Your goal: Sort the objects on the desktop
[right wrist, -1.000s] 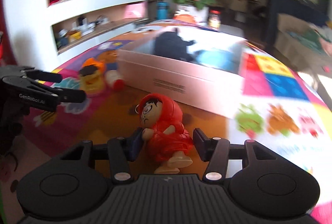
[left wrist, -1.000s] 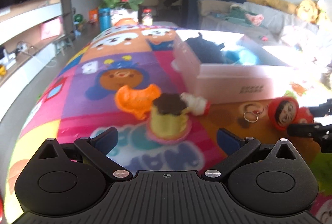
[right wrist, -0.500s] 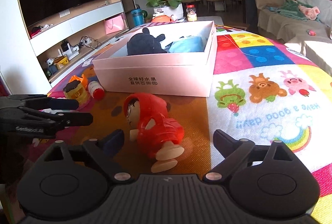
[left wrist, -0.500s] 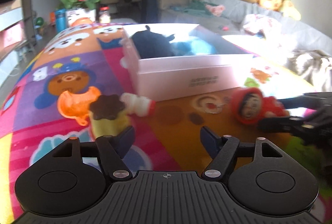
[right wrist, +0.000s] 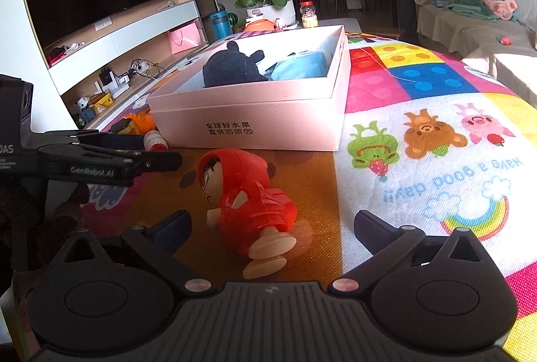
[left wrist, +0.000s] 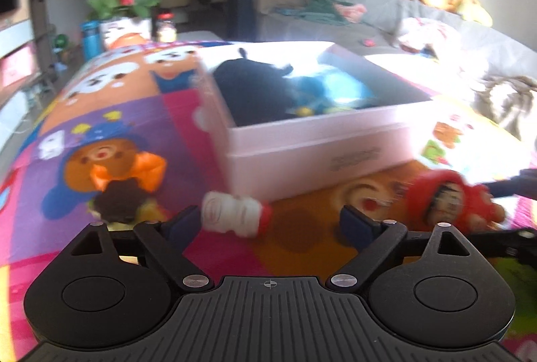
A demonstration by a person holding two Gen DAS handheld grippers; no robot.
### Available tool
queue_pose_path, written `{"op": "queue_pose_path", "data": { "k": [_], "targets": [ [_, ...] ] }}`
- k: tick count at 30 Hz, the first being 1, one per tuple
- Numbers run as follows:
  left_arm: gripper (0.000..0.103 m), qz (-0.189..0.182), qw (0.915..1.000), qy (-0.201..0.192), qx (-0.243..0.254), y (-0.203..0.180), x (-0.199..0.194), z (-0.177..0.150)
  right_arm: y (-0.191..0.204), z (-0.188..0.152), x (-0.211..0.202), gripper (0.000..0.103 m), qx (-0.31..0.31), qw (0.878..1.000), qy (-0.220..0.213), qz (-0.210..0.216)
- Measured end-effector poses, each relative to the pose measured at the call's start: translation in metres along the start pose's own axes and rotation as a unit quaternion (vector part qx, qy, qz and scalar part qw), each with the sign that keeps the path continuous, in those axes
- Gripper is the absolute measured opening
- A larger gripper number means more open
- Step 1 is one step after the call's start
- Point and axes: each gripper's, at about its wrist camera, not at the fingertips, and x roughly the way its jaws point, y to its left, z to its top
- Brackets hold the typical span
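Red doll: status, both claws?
Right claw opening, red doll lies loose between its fingers. Left claw opening over small white bottle, no grip. Pink box just behind; nothing blocking.

You have a red-hooded doll (right wrist: 246, 194) lying on its side on the mat, feet toward you, just in front of the pink box (right wrist: 255, 123). The open box already holds a dark plush (right wrist: 231, 66) and a blue toy (right wrist: 300, 66). At its left corner lie a small white bottle (left wrist: 235, 216) (red-capped, on its side), a yellow toy with a brown top (left wrist: 117, 206), and an orange piece (left wrist: 147, 169).
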Motion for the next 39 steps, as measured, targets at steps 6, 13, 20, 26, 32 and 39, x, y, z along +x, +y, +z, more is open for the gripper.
{"op": "queue_pose_path", "data": {
  "k": [6, 13, 20, 26, 32, 39],
  "targets": [
    [0.096, -0.032, 0.9992, 0.008, 0.02, -0.03, -0.015, -0.02, 0.003, 0.0, 0.002, 0.103, -0.009, 1.0, 0.01, -0.004],
    [0.1, 0.062, 0.9978, 0.017, -0.018, -0.028, -0.022, -0.027, 0.012, 0.001, 0.005, 0.103, -0.046, 0.998, 0.025, -0.02],
    [0.1, 0.073, 0.9964, 0.023, -0.038, -0.02, -0.022, -0.028, 0.047, 0.005, 0.004, 0.074, -0.165, 0.984, -0.005, -0.061],
    [0.1, 0.085, 0.9953, 0.023, -0.042, -0.02, -0.022, -0.027, 0.055, 0.014, 0.015, 0.052, -0.181, 0.981, 0.022, -0.07],
    [0.1, 0.034, 0.997, 0.011, -0.069, -0.022, -0.024, -0.019, 0.039, 0.008, -0.009, 0.05, -0.1, 0.994, 0.019, -0.039],
    [0.1, 0.046, 0.9947, 0.012, -0.091, -0.021, 0.002, 0.006, 0.033, -0.013, -0.028, 0.05, -0.071, 0.997, 0.003, -0.039]
  ]
}}
